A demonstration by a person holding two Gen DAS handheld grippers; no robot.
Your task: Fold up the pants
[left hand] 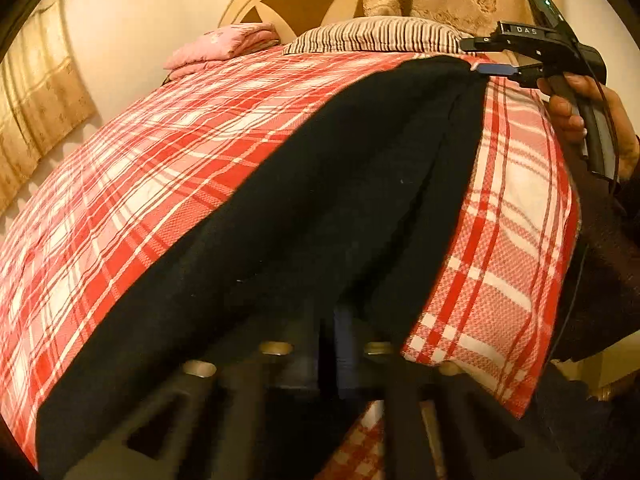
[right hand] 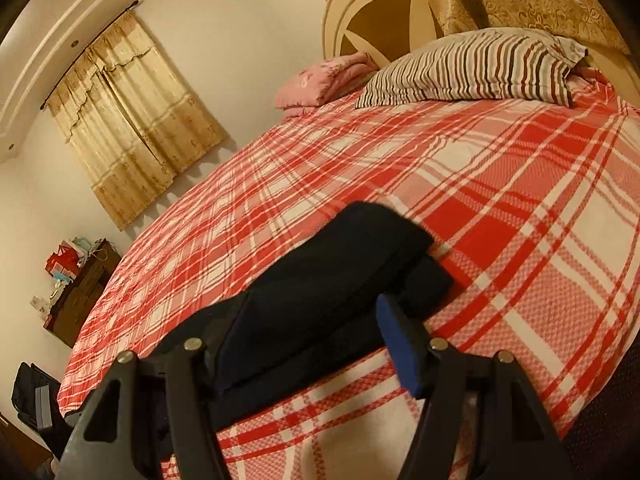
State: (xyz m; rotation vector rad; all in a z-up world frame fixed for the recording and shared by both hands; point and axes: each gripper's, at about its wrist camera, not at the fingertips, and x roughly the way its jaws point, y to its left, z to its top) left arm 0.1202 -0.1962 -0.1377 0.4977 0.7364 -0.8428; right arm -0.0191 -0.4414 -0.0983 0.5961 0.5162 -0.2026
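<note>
The black pants [left hand: 304,216] lie lengthwise on the bed's red-and-white plaid bedspread [left hand: 132,168], stretched as a long dark band between the two grippers, near the person's side of the bed.

The left gripper [left hand: 340,344] is clenched on the near end of the pants: its fingers are pressed together with the dark cloth bunched around them, so one end of the garment is pinned for the fold.

The right gripper [right hand: 308,332] is released. Its blue-padded finger [right hand: 400,344] stands to one side of the far end of the pants [right hand: 332,280], the other finger on the opposite side, straddling the cloth without squeezing it. In the left wrist view that gripper [left hand: 500,68] sits at the pants' far corner, held by the person's hand [left hand: 580,120].

Holding both ends likely lets the garment be lifted and doubled evenly. A striped pillow [right hand: 472,68] and folded pink cloth [right hand: 324,80] sit well apart by the headboard.
</note>
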